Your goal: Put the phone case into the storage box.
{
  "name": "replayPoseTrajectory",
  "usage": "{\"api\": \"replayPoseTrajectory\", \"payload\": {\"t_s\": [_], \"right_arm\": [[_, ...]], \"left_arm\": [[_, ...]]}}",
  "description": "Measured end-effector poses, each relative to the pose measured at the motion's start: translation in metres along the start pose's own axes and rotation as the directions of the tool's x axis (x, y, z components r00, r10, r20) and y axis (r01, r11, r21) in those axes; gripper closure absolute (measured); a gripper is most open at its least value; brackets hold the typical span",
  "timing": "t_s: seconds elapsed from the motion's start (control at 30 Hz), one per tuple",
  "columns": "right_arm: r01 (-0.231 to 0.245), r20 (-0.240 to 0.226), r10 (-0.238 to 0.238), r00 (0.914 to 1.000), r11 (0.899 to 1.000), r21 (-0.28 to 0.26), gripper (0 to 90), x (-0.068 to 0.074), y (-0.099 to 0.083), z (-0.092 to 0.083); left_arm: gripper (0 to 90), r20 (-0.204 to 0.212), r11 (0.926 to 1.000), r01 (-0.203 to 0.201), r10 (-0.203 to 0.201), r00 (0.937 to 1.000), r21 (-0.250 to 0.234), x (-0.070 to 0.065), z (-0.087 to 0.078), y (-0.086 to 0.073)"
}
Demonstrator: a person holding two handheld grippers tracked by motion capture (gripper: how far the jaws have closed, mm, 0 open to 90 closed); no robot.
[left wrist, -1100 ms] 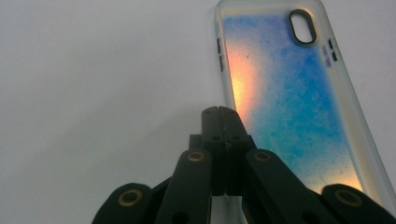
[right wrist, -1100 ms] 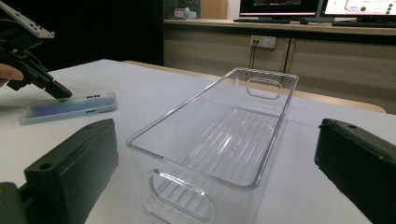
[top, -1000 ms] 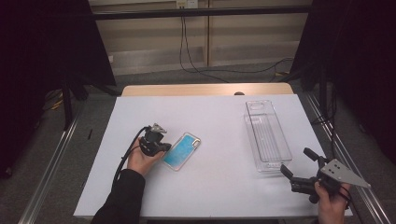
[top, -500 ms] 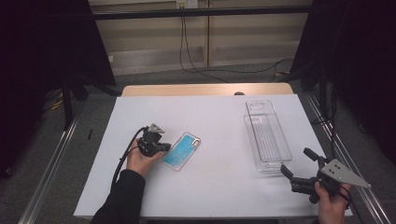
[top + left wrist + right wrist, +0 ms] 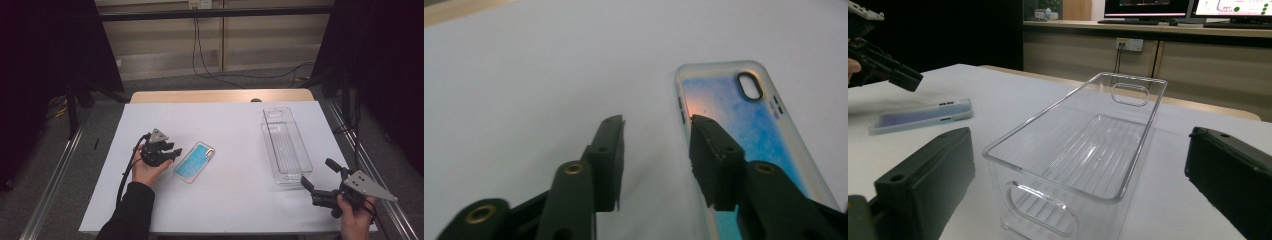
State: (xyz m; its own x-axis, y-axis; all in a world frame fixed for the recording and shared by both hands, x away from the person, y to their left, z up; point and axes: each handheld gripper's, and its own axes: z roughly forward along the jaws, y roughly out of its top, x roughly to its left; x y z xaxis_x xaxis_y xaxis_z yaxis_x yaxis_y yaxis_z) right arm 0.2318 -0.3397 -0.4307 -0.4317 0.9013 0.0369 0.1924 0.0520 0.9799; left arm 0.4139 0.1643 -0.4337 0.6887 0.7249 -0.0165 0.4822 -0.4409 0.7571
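The blue phone case (image 5: 194,161) lies flat left of the table's (image 5: 235,210) middle, the left gripper (image 5: 172,152), jaws just parted, released beside its edge, while the right gripper (image 5: 319,175) hovers wide open near the front right corner, before the clear bin (image 5: 286,145).

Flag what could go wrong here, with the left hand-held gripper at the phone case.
The left hand-held gripper, its jaws just opened, straddles one long edge of the phone case, which lies flat on the table. A thin flat edge may slip out or slide away as the jaws close. The clear bin is narrow, so the case could catch its rim.
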Motion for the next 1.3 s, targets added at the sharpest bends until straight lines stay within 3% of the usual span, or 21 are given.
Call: {"api": "replayPoseTrajectory", "payload": {"t_s": [0.1, 0.13, 0.27, 0.33, 0.47, 0.57, 0.7, 0.73, 0.8, 0.93, 1.0, 1.07, 1.13, 1.3], "right_arm": [[0.004, -0.001, -0.004, 1.0, 1.0, 0.0, 0.0, 0.0, 0.0, 0.0], [0.003, -0.001, -0.003, 1.0, 1.0, -0.001, 0.0, 0.0, 0.0, -0.001], [0.003, 0.0, -0.003, 1.0, 1.0, -0.001, 0.0, 0.0, 0.0, 0.0], [0.0, -0.002, 0.0, 1.0, 1.0, 0.0, 0.0, 0.0, 0.0, 0.0], [0.002, -0.002, -0.002, 1.0, 1.0, 0.0, 0.0, 0.0, 0.0, 0.0], [0.001, -0.003, -0.001, 1.0, 1.0, -0.001, 0.0, 0.0, 0.0, 0.0], [0.002, -0.005, -0.002, 1.0, 1.0, -0.003, 0.0, 0.0, 0.0, -0.001], [0.002, -0.005, -0.002, 1.0, 1.0, -0.004, 0.0, 0.0, 0.0, 0.0], [0.002, -0.004, -0.002, 1.0, 1.0, -0.004, 0.0, 0.0, 0.0, 0.0], [0.002, -0.004, -0.002, 1.0, 1.0, -0.005, 0.0, 0.0, 0.0, -0.001], [0.003, -0.007, -0.003, 1.0, 1.0, -0.002, 0.0, 0.0, 0.0, -0.001], [0.004, -0.008, -0.004, 1.0, 1.0, -0.002, 0.0, 0.001, 0.0, 0.0], [0.01, -0.01, -0.01, 0.9999, 1.0, -0.002, 0.0, 0.001, 0.001, 0.0], [0.012, -0.01, -0.012, 0.9999, 1.0, 0.0, 0.0, 0.001, 0.001, 0.001]], "left_arm": [[49.1, 0.004, 0.9996, 0.023, -0.023, 0.9997, -0.017, 0.002, -0.002, -0.001], [45.5, -0.002, 0.9999, 0.013, -0.013, 0.9999, -0.01, 0.003, -0.003, -0.001], [25.9, -0.017, 0.9963, 0.054, -0.055, 0.9983, -0.067, 0.003, -0.007, 0.001], [18.0, 0.001, 0.993, 0.075, -0.076, 0.9971, -0.091, 0.004, -0.01, 0.002], [7.0, -0.005, 0.9892, 0.064, -0.065, 0.9979, -0.132, 0.002, -0.019, 0.004], [4.3, 0.043, 0.9834, 0.065, -0.058, 0.9974, -0.17, -0.001, -0.026, 0.003], [2.4, 0.052, 0.9778, 0.035, -0.025, 0.9984, -0.207, -0.005, -0.036, 0.002], [2.4, 0.043, 0.9786, 0.02, -0.011, 0.999, -0.205, -0.006, -0.037, 0.002], [2.4, 0.019, 0.9811, 0.033, -0.03, 0.9994, -0.191, -0.007, -0.038, 0.002], [4.3, 0.075, 0.9841, 0.053, -0.04, 0.9963, -0.17, -0.006, -0.039, -0.004], [4.3, 0.074, 0.9858, 0.059, -0.048, 0.9962, -0.157, -0.007, -0.04, -0.008], [5.2, 0.095, 0.9871, 0.049, -0.034, 0.9948, -0.153, -0.009, -0.041, -0.011], [5.7, 0.129, 0.9943, 0.028, -0.015, 0.9915, -0.103, -0.012, -0.04, -0.011], [6.0, 0.155, 0.9947, -0.023, 0.038, 0.9872, -0.1, -0.027, -0.033, -0.008]]}}
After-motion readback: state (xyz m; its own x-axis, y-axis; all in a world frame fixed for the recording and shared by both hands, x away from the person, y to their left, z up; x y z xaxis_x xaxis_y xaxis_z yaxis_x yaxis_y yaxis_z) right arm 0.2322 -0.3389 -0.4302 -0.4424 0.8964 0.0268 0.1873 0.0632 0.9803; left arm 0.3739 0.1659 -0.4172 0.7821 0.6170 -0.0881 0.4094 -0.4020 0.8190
